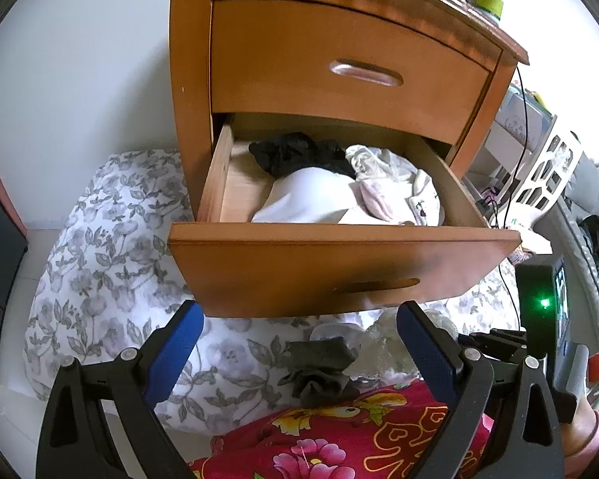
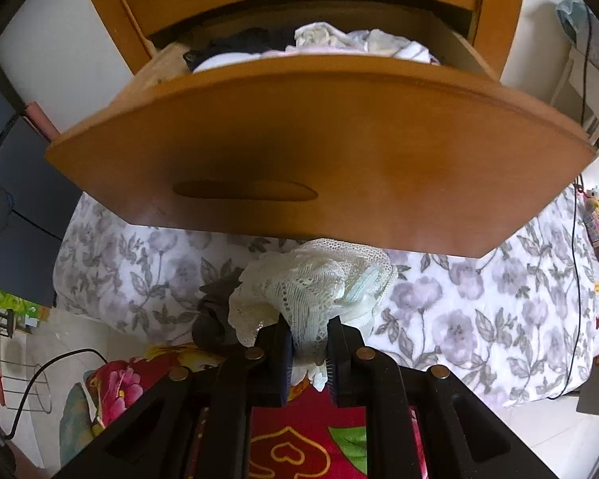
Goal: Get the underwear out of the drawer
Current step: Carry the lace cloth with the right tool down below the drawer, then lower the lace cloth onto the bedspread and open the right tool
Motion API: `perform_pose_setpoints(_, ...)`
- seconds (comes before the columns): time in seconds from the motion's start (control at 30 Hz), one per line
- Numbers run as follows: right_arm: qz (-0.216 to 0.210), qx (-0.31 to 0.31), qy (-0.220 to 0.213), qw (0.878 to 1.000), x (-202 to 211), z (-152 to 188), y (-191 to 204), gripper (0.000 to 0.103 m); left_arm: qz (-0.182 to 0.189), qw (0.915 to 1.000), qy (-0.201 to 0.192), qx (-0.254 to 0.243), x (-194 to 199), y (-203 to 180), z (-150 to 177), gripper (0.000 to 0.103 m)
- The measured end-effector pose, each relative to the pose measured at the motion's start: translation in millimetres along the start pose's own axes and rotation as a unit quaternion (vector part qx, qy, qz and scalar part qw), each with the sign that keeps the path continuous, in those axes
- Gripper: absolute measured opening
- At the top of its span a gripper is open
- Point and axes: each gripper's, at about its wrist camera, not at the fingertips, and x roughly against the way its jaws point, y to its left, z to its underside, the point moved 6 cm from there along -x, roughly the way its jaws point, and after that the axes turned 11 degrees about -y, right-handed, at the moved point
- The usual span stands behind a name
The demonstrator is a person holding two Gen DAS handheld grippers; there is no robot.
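Here, the moment in short lines.
Drawer: the lower curved orange-brown wooden drawer (image 1: 339,255) of the nightstand stood pulled out, so its contents lay within reach from above.
Left inside: a black crumpled garment (image 1: 295,153), white folded cloth (image 1: 311,203) and pale pieces, lying close together.
Right gripper (image 2: 307,353): narrow, its jaws clamped on a cream lace mesh underwear (image 2: 315,283), which hung bunched below the drawer front, outside the drawer.
Right hand pose: pointed steeply down toward the floral grey-white quilt (image 2: 479,319), likely to lay the piece there.
Already out: a dark grey small garment (image 1: 319,371) lay on the quilt.
Left gripper (image 1: 299,343): wide and empty, tilted down before the drawer front, apparently waiting.
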Motion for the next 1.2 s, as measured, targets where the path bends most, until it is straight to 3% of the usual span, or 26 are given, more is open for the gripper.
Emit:
perform_pose_setpoints(0.47,0.013,0.0,0.036,0.999,-34.1,5.7,-2.9,0.016,-0.003,0.9996,0.027,-0.001,-18.9,1.1,11.7,0.098)
perform_pose_setpoints(0.7,0.019,0.0,0.034,0.999,-33.6,5.0,-4.2,0.019,-0.006,0.9995,0.032,0.0,-21.9,3.0,13.7,0.098)
perform_pose_setpoints(0.8,0.02,-0.005,0.037,0.999,-33.0,5.8,-6.2,0.031,-0.006,0.9994,0.033,0.001,-23.2,3.4,14.2,0.098)
perform_pose_setpoints(0.87,0.021,-0.007,0.039,0.999,-33.1,6.8,-6.3,0.052,-0.007,0.9994,0.034,0.0,-23.4,3.8,14.6,0.098)
perform_pose_setpoints(1.0,0.026,-0.003,0.029,0.999,-26.2,3.9,-5.9,0.057,-0.009,0.9994,0.034,0.001,-23.2,4.9,14.3,0.098)
perform_pose_setpoints(1.2,0.035,-0.001,0.012,0.999,-9.0,-2.9,-7.8,0.075,-0.011,0.9994,0.032,0.001,-22.3,5.0,13.7,0.098)
